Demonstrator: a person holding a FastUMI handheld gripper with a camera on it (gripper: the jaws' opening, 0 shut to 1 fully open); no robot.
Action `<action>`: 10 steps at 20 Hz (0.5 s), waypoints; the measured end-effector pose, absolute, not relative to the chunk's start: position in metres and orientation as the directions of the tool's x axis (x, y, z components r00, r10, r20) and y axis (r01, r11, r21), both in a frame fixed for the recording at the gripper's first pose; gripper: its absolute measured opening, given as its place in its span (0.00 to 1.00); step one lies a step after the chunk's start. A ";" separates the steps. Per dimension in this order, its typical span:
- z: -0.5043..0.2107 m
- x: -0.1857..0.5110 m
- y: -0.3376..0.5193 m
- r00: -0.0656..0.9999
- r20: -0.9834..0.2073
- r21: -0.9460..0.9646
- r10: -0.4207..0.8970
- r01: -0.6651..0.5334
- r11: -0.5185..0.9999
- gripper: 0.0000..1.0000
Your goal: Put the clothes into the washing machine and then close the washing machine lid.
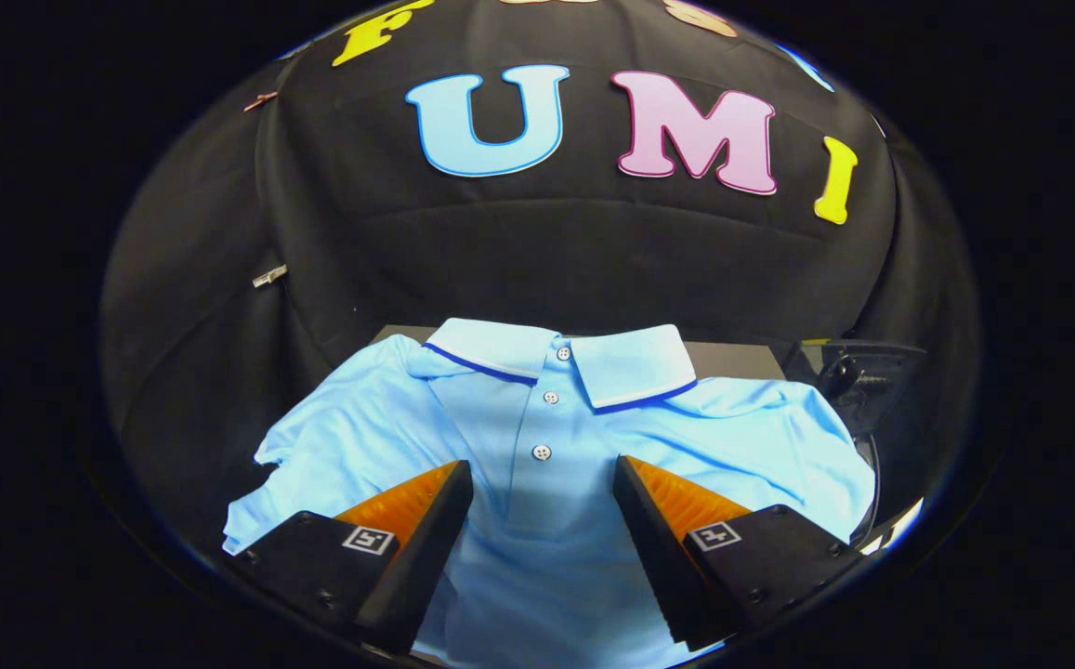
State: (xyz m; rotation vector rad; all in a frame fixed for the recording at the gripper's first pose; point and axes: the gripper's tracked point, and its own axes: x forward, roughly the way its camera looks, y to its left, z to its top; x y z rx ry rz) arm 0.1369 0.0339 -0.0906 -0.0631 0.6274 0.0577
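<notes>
Black cloth drapes the booth wall [537,251] behind a dark tabletop [732,358], of which a narrow strip shows past the collar at about 1 o'clock from the fingers. Spread across that surface lies a light blue polo shirt [537,557], front side up, collar toward 12 o'clock and folded flat with a dark stripe along its edge. Three small buttons run down the placket toward the fingers, the lowest one sitting just ahead of the gap between them. One sleeve spills out rumpled toward 9 o'clock, the other spreads toward 3 o'clock. The gripper [544,474] hangs over the chest of the shirt with its two fingers spread wide apart, the placket lying in the gap between them; neither finger presses the fabric, so it grasps nothing. At about 2 o'clock, just beyond the shirt's shoulder, a black mount with a round knob [858,376] stands at the table's far corner.
</notes>
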 end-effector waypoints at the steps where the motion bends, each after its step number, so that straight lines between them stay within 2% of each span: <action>1: -0.092 0.137 0.035 0.791 -0.611 -0.063 0.016 -0.068 0.996 0.99; 7: -0.095 0.140 0.039 0.687 -0.726 -0.069 -0.028 -0.032 0.997 1.00; 10: -0.096 0.139 0.038 0.667 -0.744 -0.072 -0.043 -0.016 0.997 1.00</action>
